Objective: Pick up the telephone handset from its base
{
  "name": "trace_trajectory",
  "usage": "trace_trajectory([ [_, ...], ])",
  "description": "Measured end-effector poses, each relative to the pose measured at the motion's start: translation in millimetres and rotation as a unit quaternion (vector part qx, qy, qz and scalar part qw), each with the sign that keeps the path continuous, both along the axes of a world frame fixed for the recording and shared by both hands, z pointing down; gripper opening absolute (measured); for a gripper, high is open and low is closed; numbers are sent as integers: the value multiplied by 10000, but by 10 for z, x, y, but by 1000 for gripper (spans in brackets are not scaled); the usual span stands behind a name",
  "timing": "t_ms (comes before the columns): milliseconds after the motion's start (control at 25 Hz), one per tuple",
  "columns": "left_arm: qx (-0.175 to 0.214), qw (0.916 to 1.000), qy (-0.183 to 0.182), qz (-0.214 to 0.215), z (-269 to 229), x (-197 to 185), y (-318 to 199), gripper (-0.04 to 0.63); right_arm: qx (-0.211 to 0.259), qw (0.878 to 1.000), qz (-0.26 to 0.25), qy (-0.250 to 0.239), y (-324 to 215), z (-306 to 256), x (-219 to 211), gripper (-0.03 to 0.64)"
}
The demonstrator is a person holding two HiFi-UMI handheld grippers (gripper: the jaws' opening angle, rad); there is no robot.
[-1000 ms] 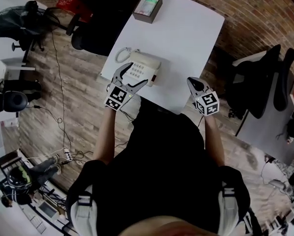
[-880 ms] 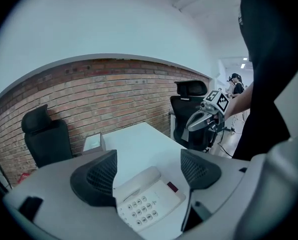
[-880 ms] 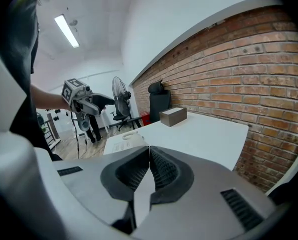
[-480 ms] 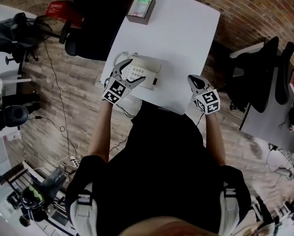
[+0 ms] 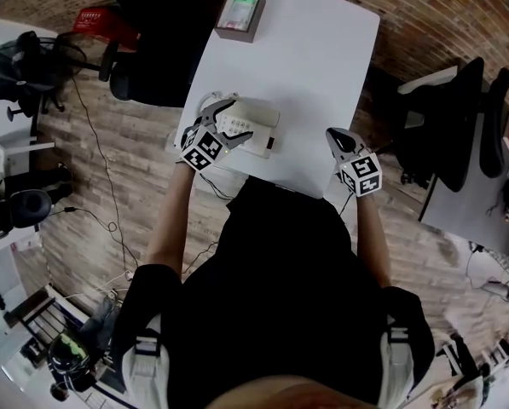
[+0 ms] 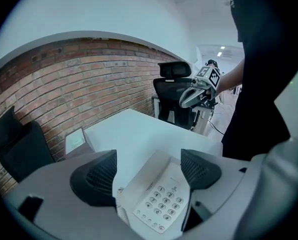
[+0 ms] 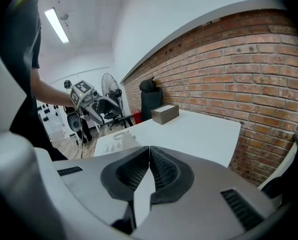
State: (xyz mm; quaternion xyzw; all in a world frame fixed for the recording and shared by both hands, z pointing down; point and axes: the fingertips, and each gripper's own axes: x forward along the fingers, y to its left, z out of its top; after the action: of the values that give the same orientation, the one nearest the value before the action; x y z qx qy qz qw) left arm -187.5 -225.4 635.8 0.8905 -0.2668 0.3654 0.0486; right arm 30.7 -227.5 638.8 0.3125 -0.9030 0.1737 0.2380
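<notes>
The left tool (image 6: 149, 171), jaws spread, hovers over a cream push-button telephone (image 6: 161, 204). Its handset (image 5: 258, 110) apparently lies along the far edge. The right tool (image 7: 149, 156), jaws pressed together, waits well apart.

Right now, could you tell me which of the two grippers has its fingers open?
The left gripper: its fingers stand apart over the telephone, while the right gripper has its fingers pressed together.

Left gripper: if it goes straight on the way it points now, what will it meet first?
Most likely the telephone, which lies just ahead and slightly below, framed by the open jaws of the left gripper. The depth is hard to judge.
</notes>
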Motion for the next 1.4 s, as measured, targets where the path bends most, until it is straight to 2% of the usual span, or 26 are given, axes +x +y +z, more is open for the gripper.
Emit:
trace_trajectory([
  [400,-232,9963,-558,617,344,-7,-25,394,-98,9999,137,6,9,127,56,0],
  [720,-527,9877,-916,1151,647,65,-27,394,-194,9996,226,-8,72,204,88,0],
  [1040,-850,9700,-1435,1769,982,94,-30,394,-227,9992,323,-3,117,207,92,0],
  [1400,-871,9434,-2039,2464,1222,116,-47,393,-264,9985,473,57,184,227,249,0],
])
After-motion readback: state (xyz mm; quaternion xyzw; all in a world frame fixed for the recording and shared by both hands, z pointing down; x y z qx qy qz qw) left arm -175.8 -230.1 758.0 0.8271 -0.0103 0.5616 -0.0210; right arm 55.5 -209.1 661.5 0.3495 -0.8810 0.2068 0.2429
